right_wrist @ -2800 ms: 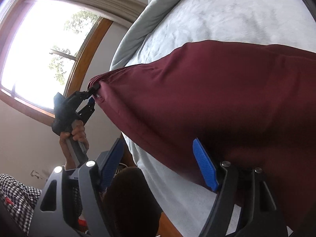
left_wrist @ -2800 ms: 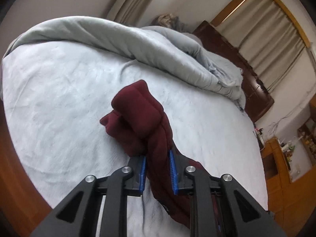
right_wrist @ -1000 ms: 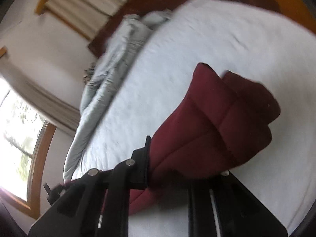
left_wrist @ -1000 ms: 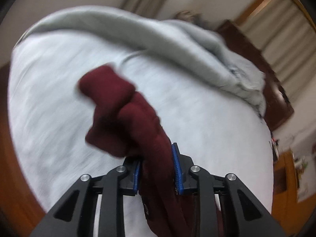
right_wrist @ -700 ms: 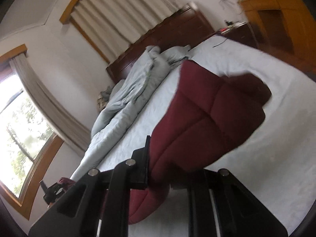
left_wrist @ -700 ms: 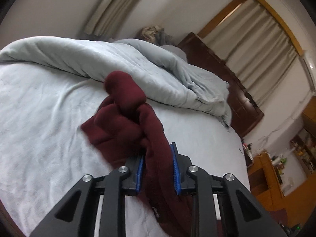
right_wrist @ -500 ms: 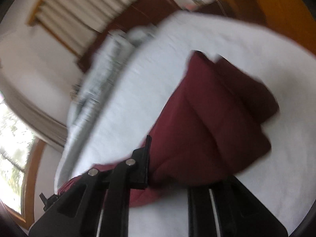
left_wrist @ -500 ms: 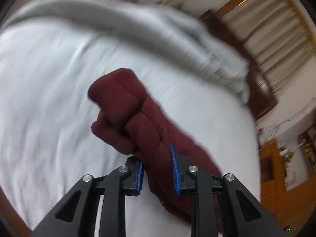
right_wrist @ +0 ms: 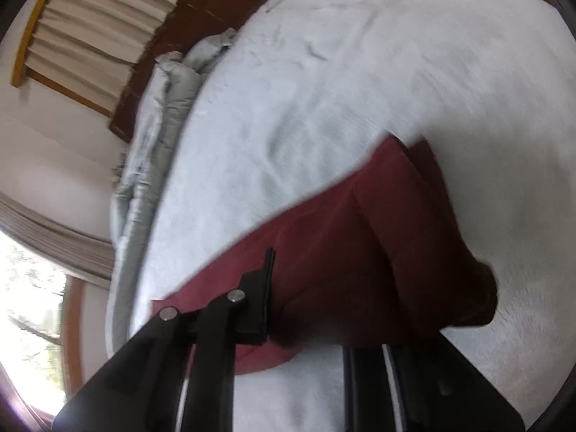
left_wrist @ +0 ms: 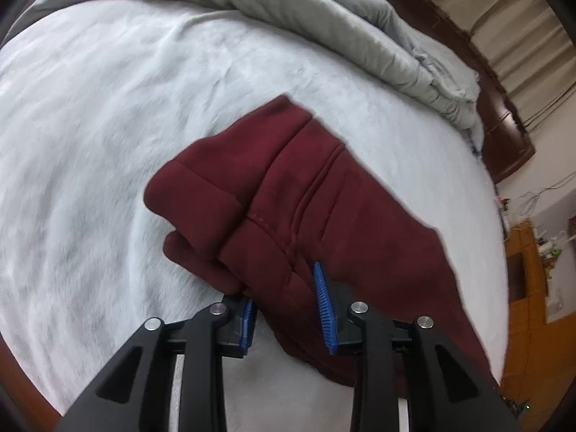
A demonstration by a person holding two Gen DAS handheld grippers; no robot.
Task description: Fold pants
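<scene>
The maroon pants (left_wrist: pixel 288 180) lie in a folded bundle on the pale blue bed sheet (left_wrist: pixel 108 108), cuffs pointing away from me. My left gripper (left_wrist: pixel 284 295) has its blue pads on either side of the near edge; its jaws are opening, with cloth still filling the gap and touching both pads. In the right wrist view the same pants (right_wrist: pixel 378 252) spread over the sheet (right_wrist: pixel 360 90). My right gripper (right_wrist: pixel 313 309) is shut on their near edge, and the cloth covers its right finger.
A crumpled grey duvet (left_wrist: pixel 324 18) is heaped along the far side of the bed, also visible as the duvet (right_wrist: pixel 154 144) at left. A dark wooden headboard (left_wrist: pixel 504 108) and a wooden cabinet (left_wrist: pixel 529 270) stand at right. A window (right_wrist: pixel 28 306) is at lower left.
Both grippers have come down and the hanging pants bundle now rests flatter on the sheet. The left pads stand slightly wider apart than before.
</scene>
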